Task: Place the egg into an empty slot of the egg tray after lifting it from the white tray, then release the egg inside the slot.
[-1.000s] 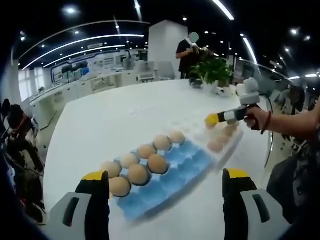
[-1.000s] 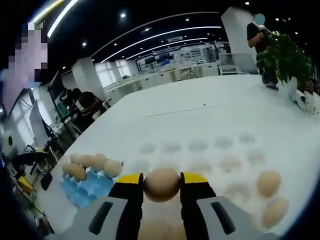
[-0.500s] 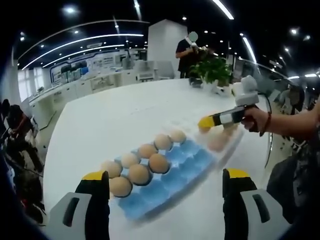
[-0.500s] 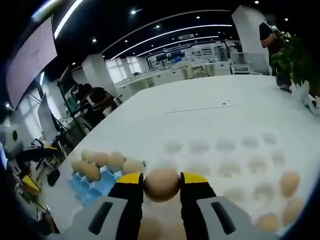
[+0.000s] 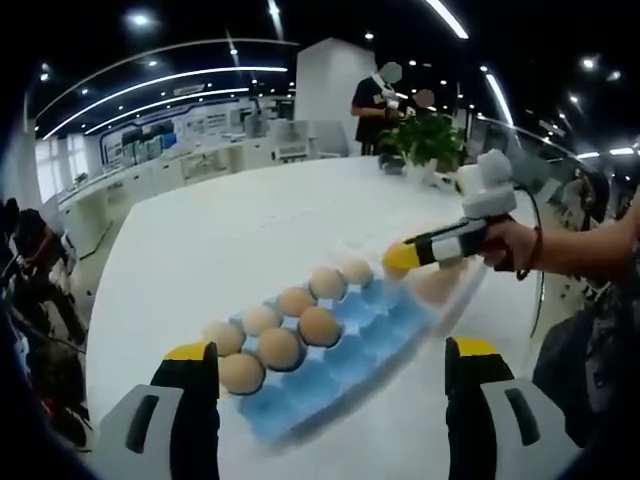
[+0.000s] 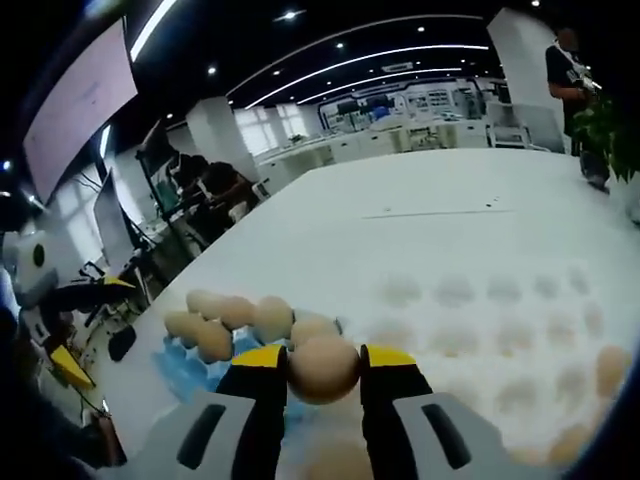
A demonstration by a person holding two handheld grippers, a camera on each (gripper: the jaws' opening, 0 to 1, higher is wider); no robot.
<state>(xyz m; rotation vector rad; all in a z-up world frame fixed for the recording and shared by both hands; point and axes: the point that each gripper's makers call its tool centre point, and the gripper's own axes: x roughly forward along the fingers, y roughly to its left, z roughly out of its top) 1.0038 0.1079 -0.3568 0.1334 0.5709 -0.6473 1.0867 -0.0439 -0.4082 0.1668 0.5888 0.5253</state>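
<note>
Brown egg sits clamped between right claw jaws.

The egg tray lies beside the white tray on the table.

Bright ceiling strips, fisheye-warped, softly blurred

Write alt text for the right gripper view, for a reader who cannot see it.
The right gripper holds a brown egg between its yellow-tipped jaws above a white table. Beyond lie a blue egg tray with eggs and a white tray.
</note>
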